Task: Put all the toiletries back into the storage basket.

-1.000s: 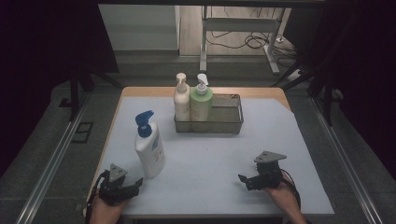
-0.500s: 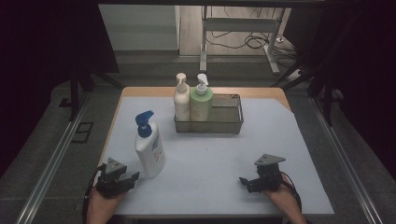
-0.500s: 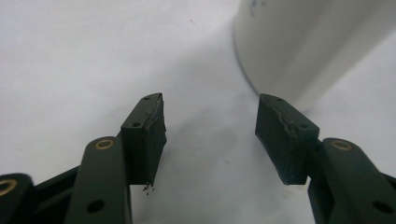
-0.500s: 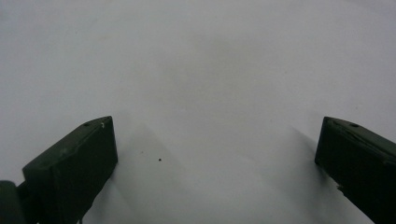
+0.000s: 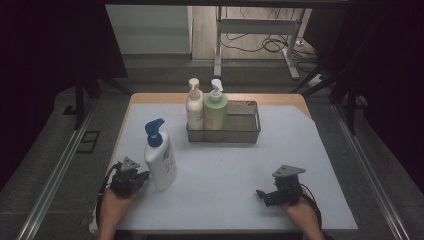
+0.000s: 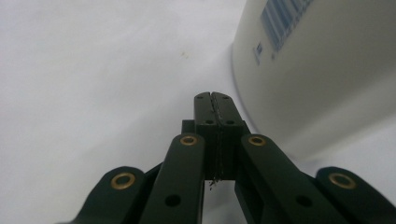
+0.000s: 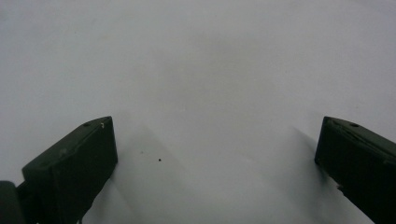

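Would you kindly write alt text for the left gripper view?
The left gripper has its two black jaws pressed shut, empty, low over a white table cover. Beside its tip, to the right, stands the base of a white bottle with a blue printed label.

White pump bottle (image 5: 161, 162) with blue pump head, upright, near table's front-left edge

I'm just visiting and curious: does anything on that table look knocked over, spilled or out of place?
Nothing is spilled or tipped. The blue-capped bottle stands upright, alone outside the wire basket, which holds the other two bottles.
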`<action>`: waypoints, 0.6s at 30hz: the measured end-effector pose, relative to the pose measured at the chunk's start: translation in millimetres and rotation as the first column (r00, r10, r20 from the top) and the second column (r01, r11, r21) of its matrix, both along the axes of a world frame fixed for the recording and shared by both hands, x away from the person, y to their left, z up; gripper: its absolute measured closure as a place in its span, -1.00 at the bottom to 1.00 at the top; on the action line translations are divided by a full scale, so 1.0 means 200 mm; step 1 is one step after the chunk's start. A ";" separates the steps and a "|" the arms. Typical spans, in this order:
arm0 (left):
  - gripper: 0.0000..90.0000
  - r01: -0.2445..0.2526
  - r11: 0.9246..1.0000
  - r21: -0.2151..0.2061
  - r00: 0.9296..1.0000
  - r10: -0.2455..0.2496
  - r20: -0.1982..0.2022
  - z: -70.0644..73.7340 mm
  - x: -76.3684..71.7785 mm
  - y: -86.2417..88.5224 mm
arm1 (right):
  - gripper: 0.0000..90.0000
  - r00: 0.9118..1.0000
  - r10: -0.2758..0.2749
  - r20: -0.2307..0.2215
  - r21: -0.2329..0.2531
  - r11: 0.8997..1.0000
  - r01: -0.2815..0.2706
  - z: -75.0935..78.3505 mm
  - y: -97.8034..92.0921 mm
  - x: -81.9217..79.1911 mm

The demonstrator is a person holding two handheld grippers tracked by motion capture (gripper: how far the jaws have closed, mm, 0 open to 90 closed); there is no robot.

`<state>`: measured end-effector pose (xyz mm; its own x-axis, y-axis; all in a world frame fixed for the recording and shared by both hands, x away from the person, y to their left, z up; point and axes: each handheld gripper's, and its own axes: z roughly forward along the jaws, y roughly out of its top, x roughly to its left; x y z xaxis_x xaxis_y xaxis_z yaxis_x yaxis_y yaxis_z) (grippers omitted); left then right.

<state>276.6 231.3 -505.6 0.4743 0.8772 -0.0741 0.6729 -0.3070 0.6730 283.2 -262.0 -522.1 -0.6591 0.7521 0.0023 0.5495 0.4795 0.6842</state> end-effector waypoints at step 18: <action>0.99 0.017 0.999 -0.045 1.000 -0.017 -0.007 -0.03 0.02 -0.05 | -1.00 1.000 -0.001 -0.003 0.013 1.000 0.001 0.00 -0.01 0.00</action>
